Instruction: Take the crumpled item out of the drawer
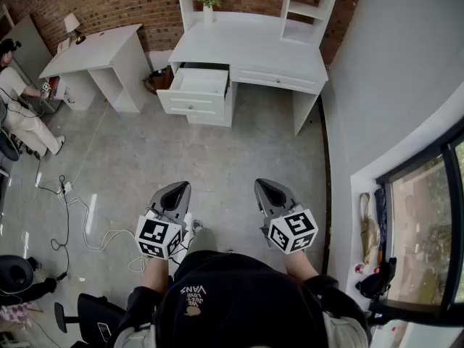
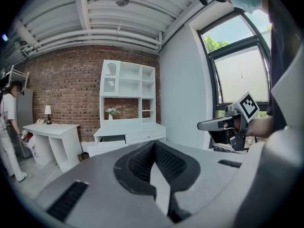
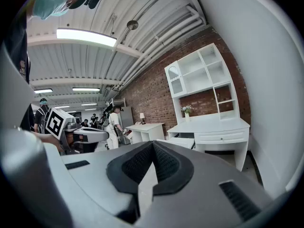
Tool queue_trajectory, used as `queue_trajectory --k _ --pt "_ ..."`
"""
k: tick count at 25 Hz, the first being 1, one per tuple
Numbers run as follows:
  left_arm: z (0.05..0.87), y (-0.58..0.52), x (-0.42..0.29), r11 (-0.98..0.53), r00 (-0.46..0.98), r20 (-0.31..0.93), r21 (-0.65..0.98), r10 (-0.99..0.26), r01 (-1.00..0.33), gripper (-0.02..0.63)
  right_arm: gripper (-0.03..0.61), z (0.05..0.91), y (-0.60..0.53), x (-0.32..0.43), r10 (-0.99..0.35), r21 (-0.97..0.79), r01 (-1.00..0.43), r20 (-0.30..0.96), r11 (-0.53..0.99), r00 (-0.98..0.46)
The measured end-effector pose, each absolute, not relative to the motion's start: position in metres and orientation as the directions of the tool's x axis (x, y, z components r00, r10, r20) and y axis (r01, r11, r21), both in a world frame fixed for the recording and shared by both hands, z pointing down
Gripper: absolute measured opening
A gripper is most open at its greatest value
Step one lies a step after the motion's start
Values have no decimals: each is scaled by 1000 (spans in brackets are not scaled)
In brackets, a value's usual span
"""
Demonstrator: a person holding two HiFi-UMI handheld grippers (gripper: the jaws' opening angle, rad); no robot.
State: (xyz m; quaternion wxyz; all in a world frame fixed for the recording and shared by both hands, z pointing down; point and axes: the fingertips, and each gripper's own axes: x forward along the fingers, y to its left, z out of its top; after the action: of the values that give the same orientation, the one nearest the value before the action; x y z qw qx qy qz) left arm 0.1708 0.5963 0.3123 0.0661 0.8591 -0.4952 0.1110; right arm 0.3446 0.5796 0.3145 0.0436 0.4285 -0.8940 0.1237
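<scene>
The white desk stands against the brick wall across the room, and its top left drawer is pulled out. From here I cannot see any crumpled item inside it. My left gripper and right gripper are held side by side over the floor, well short of the desk. Both are shut with nothing between the jaws. In the left gripper view the left gripper points toward the drawer, with the right gripper beside it. In the right gripper view the right gripper faces the drawer.
A second white desk stands at the back left, with a person next to it. Cables trail over the grey floor at left. A black chair is at the lower left. A wall and window run along the right.
</scene>
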Motion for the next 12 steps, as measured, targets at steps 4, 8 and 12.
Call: queue_trajectory --k 4,8,12 --pt "313 599 167 -498 483 253 6 -838 -867 6 -2 315 584 341 -755 -182 -777 185 602 -629" --pt "317 595 162 -495 483 253 18 -838 -869 6 -2 317 580 337 -755 -185 -778 189 600 -627" --pt "321 582 153 -517 509 237 35 -827 -855 6 0 320 565 326 -761 -220 -779 177 588 -624"
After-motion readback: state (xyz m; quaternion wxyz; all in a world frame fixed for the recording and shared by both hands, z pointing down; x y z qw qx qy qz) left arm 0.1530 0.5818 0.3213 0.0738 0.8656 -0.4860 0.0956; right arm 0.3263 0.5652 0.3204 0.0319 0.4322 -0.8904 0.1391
